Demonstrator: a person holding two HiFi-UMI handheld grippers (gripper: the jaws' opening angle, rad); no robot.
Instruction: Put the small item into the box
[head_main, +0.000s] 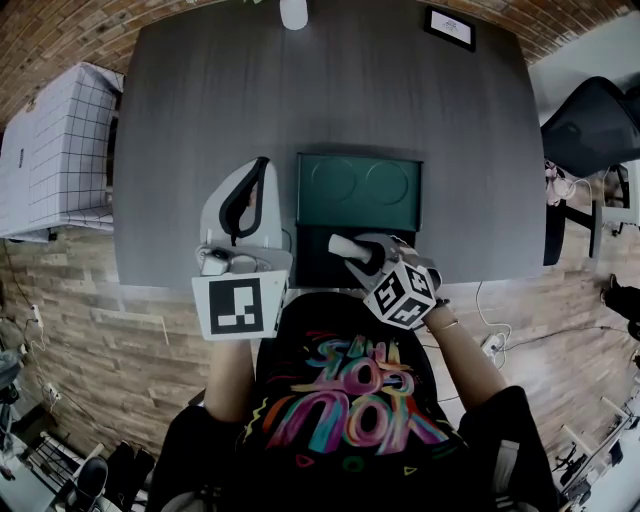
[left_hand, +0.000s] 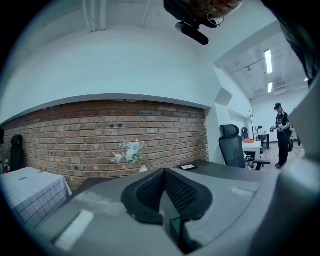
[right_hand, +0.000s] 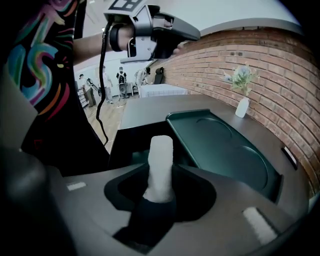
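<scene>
A small white cylinder (right_hand: 160, 167) stands up between the jaws of my right gripper (right_hand: 160, 187), which is shut on it. In the head view the right gripper (head_main: 350, 250) holds the white item (head_main: 343, 244) over the near, dark part of the box (head_main: 312, 268) at the table's front edge. The box's green lid (head_main: 358, 190), with two round embossed shapes, lies open and flat behind it, also visible in the right gripper view as a green lid (right_hand: 220, 145). My left gripper (head_main: 246, 205) hovers left of the box, raised, shut and holding nothing; its pads (left_hand: 150, 192) meet.
A white vase of flowers (head_main: 293, 12) stands at the table's far edge, with a small framed card (head_main: 449, 27) to its right. A black office chair (head_main: 590, 125) stands at the right, and a grid-patterned cloth table (head_main: 55, 150) at the left. A brick wall runs behind.
</scene>
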